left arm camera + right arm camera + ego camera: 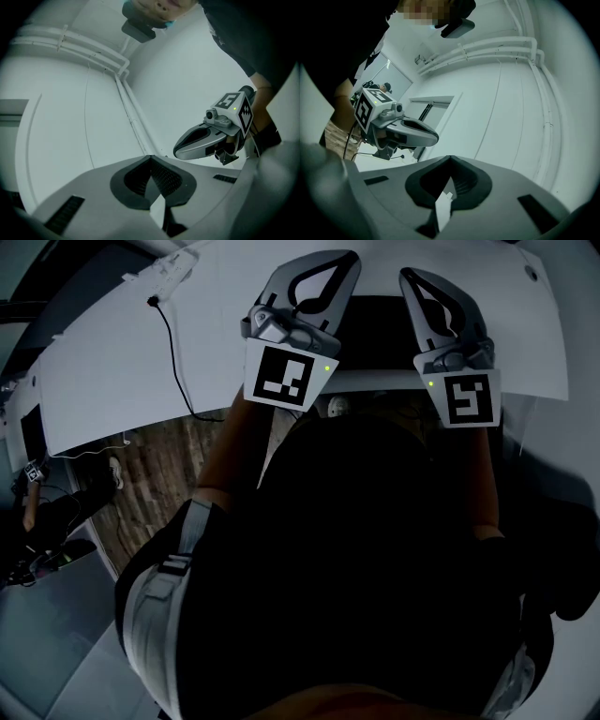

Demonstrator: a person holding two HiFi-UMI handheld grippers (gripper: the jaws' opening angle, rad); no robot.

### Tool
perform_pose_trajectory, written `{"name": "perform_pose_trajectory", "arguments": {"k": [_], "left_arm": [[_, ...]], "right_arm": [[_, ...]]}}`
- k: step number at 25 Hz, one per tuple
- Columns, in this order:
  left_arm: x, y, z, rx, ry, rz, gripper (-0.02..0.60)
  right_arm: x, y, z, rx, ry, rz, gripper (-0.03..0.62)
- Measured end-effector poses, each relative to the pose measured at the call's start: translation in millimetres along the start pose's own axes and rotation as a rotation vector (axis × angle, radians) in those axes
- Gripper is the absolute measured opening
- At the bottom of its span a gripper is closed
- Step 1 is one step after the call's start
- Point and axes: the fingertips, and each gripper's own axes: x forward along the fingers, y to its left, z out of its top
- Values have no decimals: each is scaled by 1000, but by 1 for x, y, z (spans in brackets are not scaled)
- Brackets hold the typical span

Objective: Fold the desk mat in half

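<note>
A person holds the left gripper [323, 261] and the right gripper [417, 279] side by side over a white table [122, 352]. Both are clenched, with nothing seen between their jaws. The dark desk mat [377, 332] lies on the table between them, partly hidden.

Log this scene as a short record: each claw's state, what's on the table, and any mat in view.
left claw: shut, nothing held
right claw: shut, nothing held
table: white, black cable lying on it
desk mat: probably the dark patch on the table between the claws; fold state unclear
</note>
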Motion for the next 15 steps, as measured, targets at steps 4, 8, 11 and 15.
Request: {"name": "perform_pose_trajectory", "arguments": {"k": [4,8,11,15], "left_arm": [[0,-1,-2,-7,2,-7,14],[1,-3,3,-3,-5,-15,14],[1,-5,5,-7,-15,-23,14],[3,-7,7,-19,-22,-31,14]], "right_arm": [[0,-1,1,6,-7,-17,29],[0,-1,2,0,-3,-20,29],[0,-1,3,0,-2,-25,29],[0,2,7,-4,-10,-21,29]]}}
